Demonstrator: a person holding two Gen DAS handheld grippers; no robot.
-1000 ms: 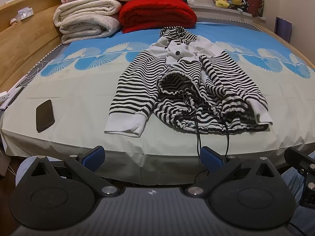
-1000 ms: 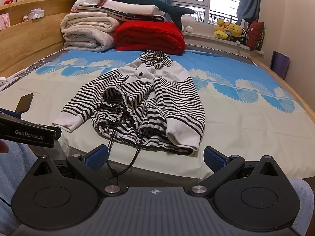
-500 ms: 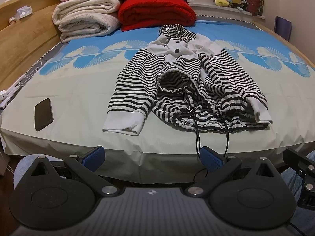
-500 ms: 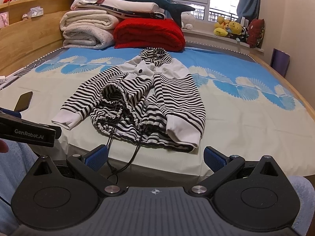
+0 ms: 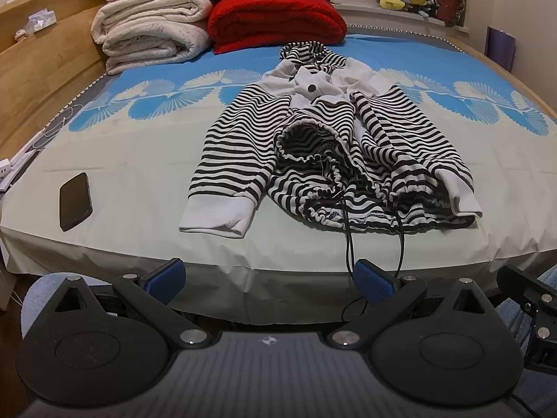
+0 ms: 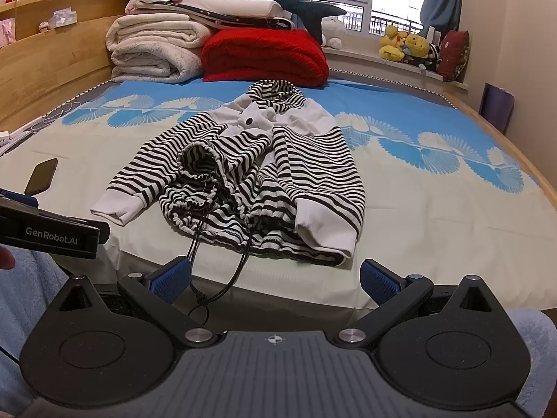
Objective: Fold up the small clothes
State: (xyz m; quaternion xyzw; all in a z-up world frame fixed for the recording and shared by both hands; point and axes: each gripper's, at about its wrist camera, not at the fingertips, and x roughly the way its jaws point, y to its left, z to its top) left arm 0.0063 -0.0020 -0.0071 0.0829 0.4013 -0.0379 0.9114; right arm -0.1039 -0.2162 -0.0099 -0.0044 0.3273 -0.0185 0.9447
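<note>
A black-and-white striped hooded top [image 5: 330, 146] [image 6: 250, 170] lies rumpled on the bed, hood toward the far side, white cuffs and bunched hem near the front edge. Its two black drawstrings [image 5: 348, 240] [image 6: 240, 261] hang over the mattress edge. My left gripper [image 5: 269, 278] is open, held below and in front of the bed edge, its right pad by the cords. My right gripper [image 6: 275, 278] is open too, short of the hem, with nothing between the pads. The left gripper's body [image 6: 52, 233] shows at the left of the right wrist view.
A black phone [image 5: 75, 200] [image 6: 41, 176] lies on the sheet at the left. Folded white blankets [image 5: 153, 38] and a red blanket [image 5: 275, 17] are stacked at the far side. A wooden headboard [image 5: 38, 69] runs along the left. Plush toys [image 6: 407, 45] sit on the windowsill.
Both wrist views have edged slightly forward toward the bed, so the top looks a little larger. The garment and both open grippers are otherwise unchanged.
</note>
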